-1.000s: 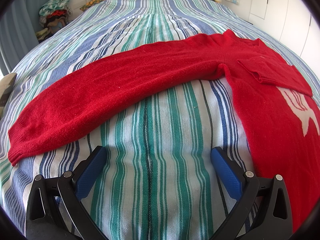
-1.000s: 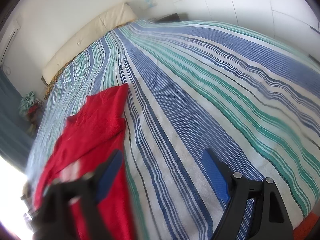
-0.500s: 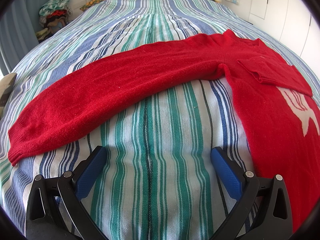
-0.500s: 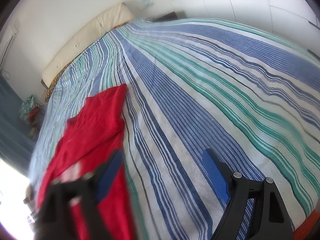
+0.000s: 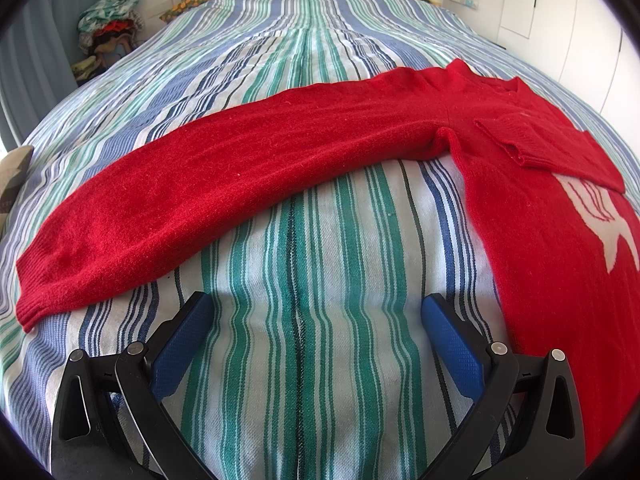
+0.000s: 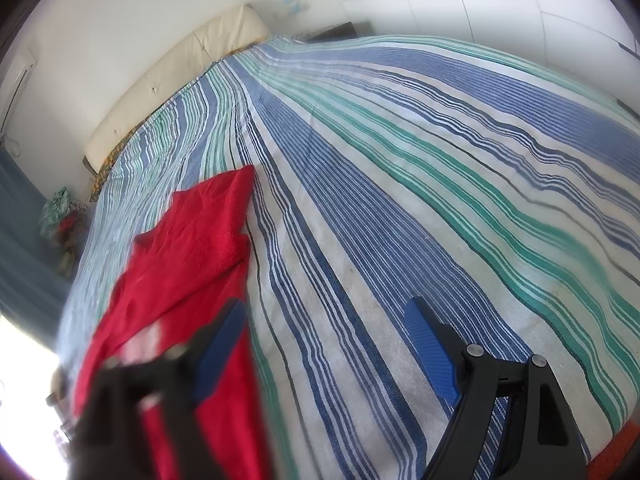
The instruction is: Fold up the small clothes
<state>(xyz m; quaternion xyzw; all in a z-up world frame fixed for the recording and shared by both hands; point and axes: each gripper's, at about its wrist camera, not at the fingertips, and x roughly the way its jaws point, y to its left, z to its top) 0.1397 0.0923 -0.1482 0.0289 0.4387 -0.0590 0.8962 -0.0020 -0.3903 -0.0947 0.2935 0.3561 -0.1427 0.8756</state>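
Red sweater (image 5: 552,240) spread flat on the striped bed (image 5: 304,360), one sleeve (image 5: 208,192) stretched left. Left tool (image 5: 312,312) and right tool (image 6: 324,312) both spread wide, empty, above bare bedspread.

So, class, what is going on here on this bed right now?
A person holds a claw in each hand over a striped bedspread. A red sweater lies flat on it, one sleeve stretched out sideways, the other folded across the chest. The left claw and right claw both hang open, gripping nothing. That sleeve is not yet folded in.
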